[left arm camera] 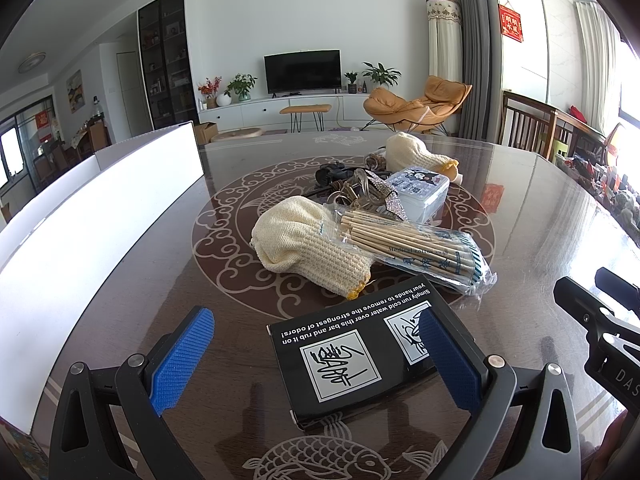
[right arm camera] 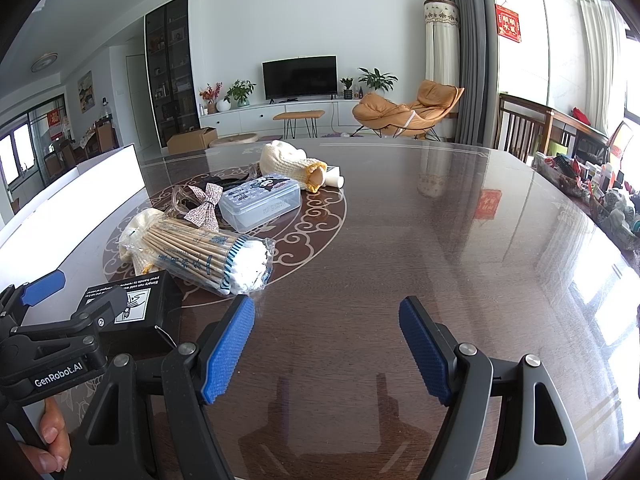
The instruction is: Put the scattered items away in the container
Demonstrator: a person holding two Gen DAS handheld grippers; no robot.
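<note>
A: What do the left tongs (left arm camera: 316, 350) look like?

B: 2 black arms, each faced with a textured blue pad (left arm camera: 182, 360), and a round silver screw at each pivot.

A: And the right tongs (right arm camera: 326, 350)?

B: Same build: black frame, blue ribbed pads (right arm camera: 230, 350), silver screws. From the right wrist view, the left unit's side carries white "GenRobot.AI" lettering, with fingertips (right arm camera: 50, 446) wrapped below it.

Sunlit living room: wall television (right arm camera: 299, 77), orange lounge chair (right arm camera: 408, 112), grey curtains (right arm camera: 472, 52).
</note>
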